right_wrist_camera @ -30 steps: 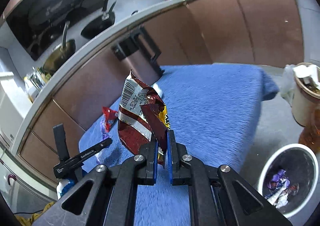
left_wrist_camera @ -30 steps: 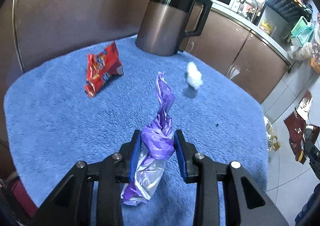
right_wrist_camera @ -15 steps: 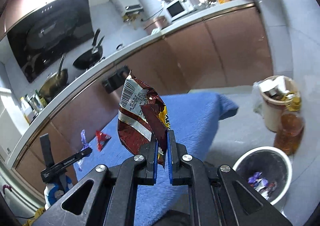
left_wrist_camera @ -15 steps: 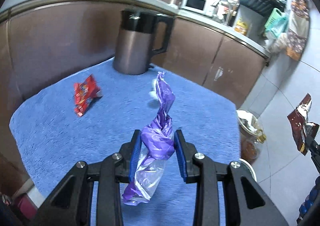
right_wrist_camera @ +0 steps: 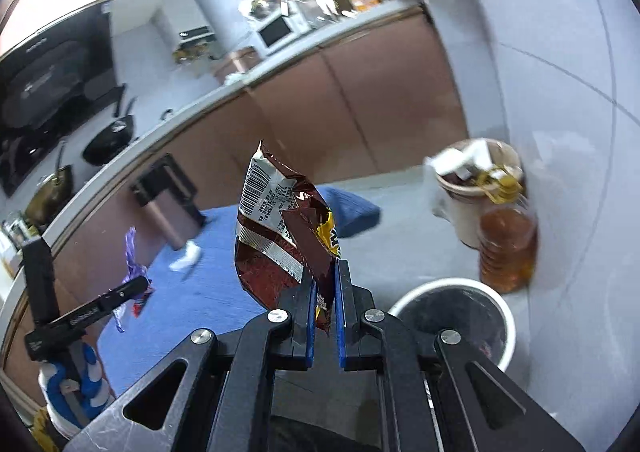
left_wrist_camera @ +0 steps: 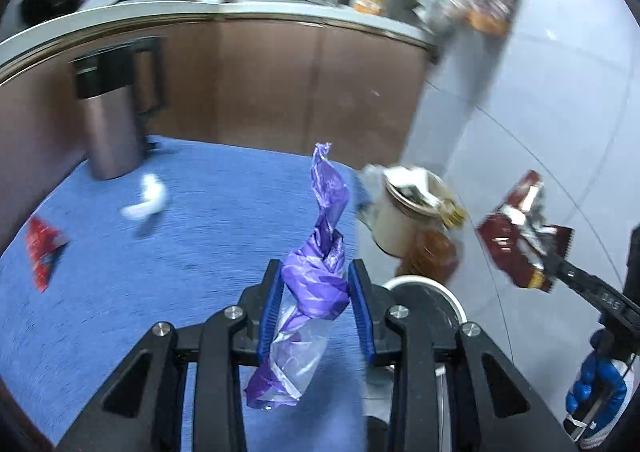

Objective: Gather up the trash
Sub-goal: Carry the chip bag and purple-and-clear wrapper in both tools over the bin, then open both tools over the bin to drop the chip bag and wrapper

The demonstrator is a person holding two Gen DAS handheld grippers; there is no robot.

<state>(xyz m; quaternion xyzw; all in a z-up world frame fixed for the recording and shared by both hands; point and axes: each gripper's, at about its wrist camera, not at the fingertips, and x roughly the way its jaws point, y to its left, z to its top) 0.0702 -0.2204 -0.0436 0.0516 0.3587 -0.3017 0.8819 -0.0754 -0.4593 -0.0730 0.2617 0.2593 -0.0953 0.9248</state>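
A twisted purple wrapper is clamped upright betw. the pads of the left gripper, frame centre, above the blue cloth. A brown snack bag is pinched by the right gripper, jaws nearly together. The white-rimmed bin is seen lower right; a red wrapper and white wad are left on the cloth.

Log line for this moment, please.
left gripper: shut on purple wrapper | right gripper: shut on brown snack bag | trash bin: below, nothing dropped yet
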